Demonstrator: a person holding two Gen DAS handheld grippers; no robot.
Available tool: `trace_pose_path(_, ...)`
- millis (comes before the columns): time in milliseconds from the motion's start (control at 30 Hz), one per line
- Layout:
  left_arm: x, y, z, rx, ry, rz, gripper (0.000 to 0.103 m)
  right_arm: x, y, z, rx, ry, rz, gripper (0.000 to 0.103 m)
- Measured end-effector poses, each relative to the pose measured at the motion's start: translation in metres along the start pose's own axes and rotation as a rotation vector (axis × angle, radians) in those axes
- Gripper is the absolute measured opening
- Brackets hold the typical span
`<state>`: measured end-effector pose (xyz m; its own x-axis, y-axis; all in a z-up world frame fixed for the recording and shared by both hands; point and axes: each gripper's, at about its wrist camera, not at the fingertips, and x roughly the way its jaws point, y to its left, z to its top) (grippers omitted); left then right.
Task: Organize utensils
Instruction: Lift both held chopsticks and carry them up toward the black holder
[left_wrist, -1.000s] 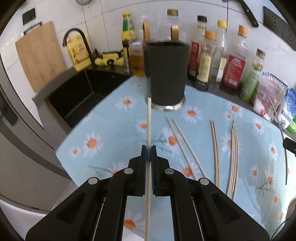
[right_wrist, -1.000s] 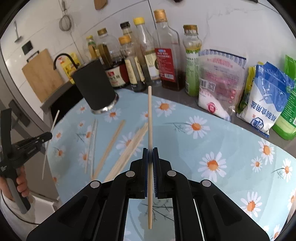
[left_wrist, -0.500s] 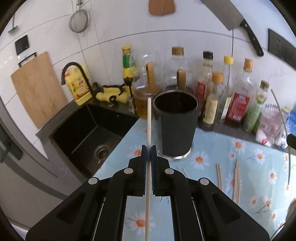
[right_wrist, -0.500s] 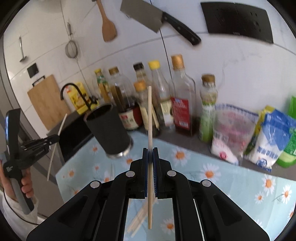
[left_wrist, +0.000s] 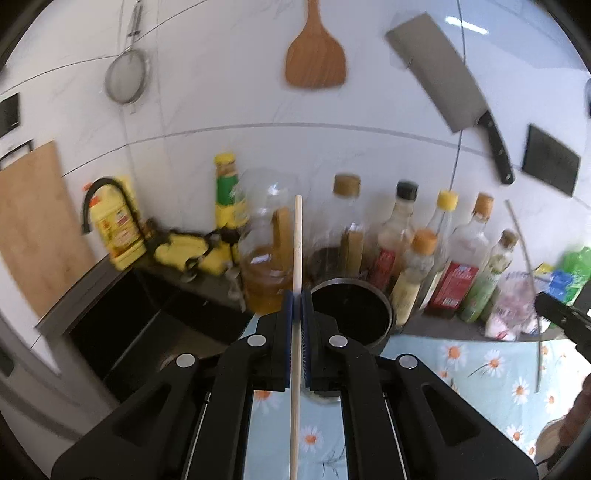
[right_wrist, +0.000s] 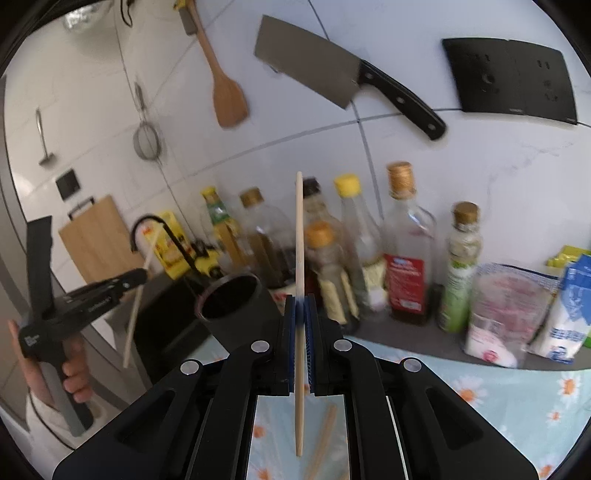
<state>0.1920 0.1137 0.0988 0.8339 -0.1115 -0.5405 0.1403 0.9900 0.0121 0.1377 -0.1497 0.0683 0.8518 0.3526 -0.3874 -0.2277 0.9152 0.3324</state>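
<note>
With both grippers raised above the daisy-print cloth (left_wrist: 491, 365), I have one chopstick clamped in each. My left gripper (left_wrist: 297, 306) has its blue pads pressed flat against a pale wooden chopstick (left_wrist: 296, 258), which runs up the middle of the left wrist view, its far tip in front of the bottles and its near end reaching down past the bottom of the frame. Just right of those fingertips and a little farther off stands the black utensil holder (left_wrist: 351, 314), its dark mouth open towards me, on the far left corner of the cloth. To its left lies the black sink (left_wrist: 147, 332) with its curved tap (left_wrist: 92, 199).

My right gripper (right_wrist: 300, 306) is likewise closed on a second chopstick (right_wrist: 299, 236), held upright between the pads, with its lower end hanging free below the fingers. In the right wrist view the holder (right_wrist: 236, 306) sits left of the fingertips, tilted by the lens. Farther left in that view I see the left gripper (right_wrist: 110, 286) from the side, a hand (right_wrist: 74, 376) around its handle and its chopstick (right_wrist: 136, 299) slanting through the jaws. One more chopstick (right_wrist: 325, 435) lies on the cloth near the bottom of the frame.

A row of bottles (right_wrist: 406, 251) lines the far wall, with a cleaver (right_wrist: 332, 85) and a wooden spatula (right_wrist: 225, 96) hanging above.
</note>
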Motion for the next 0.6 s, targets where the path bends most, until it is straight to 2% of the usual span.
trace_pose_path(100, 0.009, 0.01, 0.01, -0.012, -0.038, -0.06, 0.005, 0.013, 0.014, 0.004, 0.013, -0.047, 0.034, 0.005)
trace_pose_path(233, 0.02, 0.021, 0.02, -0.019, -0.098, -0.11, 0.005, 0.034, 0.028, 0.009, 0.043, -0.094, 0.099, 0.005)
trace_pose_path(300, 0.024, 0.024, 0.025, -0.015, -0.124, -0.132, 0.005, 0.043, 0.036, 0.014, 0.036, -0.116, 0.105, 0.005)
trace_pose_path(467, 0.041, 0.03, 0.04, -0.029, -0.154, -0.271, 0.005, 0.062, 0.056, 0.023, 0.058, -0.18, 0.105, 0.005)
trace_pose_path(567, 0.05, 0.035, 0.046, -0.054, -0.185, -0.386, 0.005, 0.074, 0.072, 0.027, 0.048, -0.208, 0.095, 0.005)
trace_pose_path(600, 0.052, 0.036, 0.047, -0.057, -0.196, -0.397, 0.005, 0.076, 0.075, 0.028, 0.046, -0.215, 0.102, 0.005)
